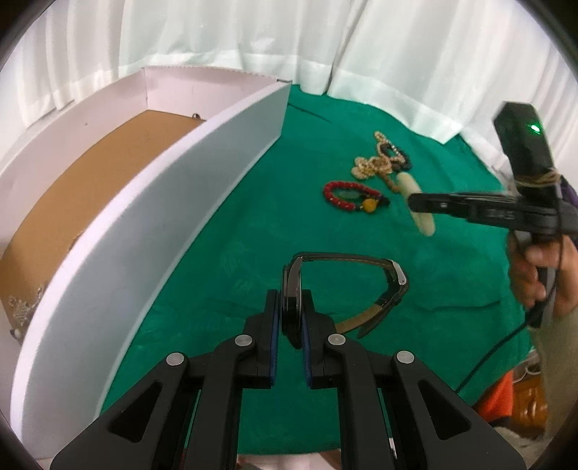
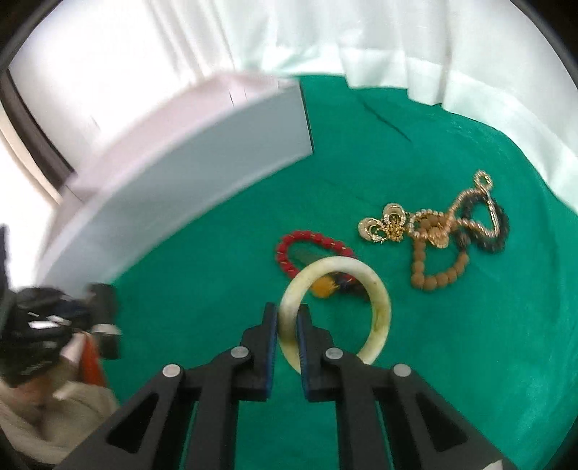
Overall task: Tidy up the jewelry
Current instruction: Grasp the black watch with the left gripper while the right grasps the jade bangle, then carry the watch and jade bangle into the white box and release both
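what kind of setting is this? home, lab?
Probably a staged tabletop set, not a lived-in room: a green cloth covers the surface, white sheets hang as a backdrop, and a plain white box sits beside loose jewelry such as the red bead bracelet.

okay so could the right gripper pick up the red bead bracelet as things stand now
Probably not yet. The right gripper is already shut on the pale bangle, so it has no free grip. The red bead bracelet itself lies uncovered on the green cloth.

green tablecloth (image 1: 253,224), white curtains (image 1: 216,32) behind
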A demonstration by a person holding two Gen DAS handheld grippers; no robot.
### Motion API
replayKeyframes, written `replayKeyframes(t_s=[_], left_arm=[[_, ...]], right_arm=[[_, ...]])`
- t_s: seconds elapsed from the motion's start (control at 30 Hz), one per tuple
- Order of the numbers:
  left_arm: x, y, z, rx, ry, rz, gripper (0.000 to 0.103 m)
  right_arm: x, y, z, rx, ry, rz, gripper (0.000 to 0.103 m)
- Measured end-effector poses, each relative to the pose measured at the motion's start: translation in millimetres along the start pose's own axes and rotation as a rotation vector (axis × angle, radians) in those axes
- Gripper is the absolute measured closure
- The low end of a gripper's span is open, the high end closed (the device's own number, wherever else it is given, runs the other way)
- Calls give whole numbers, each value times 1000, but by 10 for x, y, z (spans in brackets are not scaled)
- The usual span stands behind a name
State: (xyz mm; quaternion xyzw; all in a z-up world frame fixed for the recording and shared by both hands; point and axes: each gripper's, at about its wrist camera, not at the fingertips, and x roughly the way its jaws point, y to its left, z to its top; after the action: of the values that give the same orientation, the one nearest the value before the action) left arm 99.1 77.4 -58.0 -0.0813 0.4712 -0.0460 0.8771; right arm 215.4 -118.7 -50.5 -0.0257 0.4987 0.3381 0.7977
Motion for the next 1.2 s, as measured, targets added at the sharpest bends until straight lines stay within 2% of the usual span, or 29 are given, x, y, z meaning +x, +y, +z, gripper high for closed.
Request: replayKeyframes(t_s=[0.07,0.13,0.37,0.67,0.8,0.97,1.2], left_arm=[[-78,14,15,-20,0,-18,94],[-194,30,32,-33,-7,-28,94],[-657,301,56,-109,-35,-23,94],[-1201,991,-19,-240,-87,104,94],[-1222,1222,5,-293,-98,155,94],[-1233,1438,91,-331,-97,149,94],[-1073,1763,523,-382,-117,177,94]], right_arm=[[-207,-20,-55,54,-56,49,92],[-361,33,-83,61,-92,52,92],[-571,549,-63,-39,-159,36,92],[-603,1220,78,-170,-181,87,92],[-603,1475,169,-233,-191,90,92],[-548,1780,351,-301,-199,104,92],[-292,2287,849,-418,-211,97,92]])
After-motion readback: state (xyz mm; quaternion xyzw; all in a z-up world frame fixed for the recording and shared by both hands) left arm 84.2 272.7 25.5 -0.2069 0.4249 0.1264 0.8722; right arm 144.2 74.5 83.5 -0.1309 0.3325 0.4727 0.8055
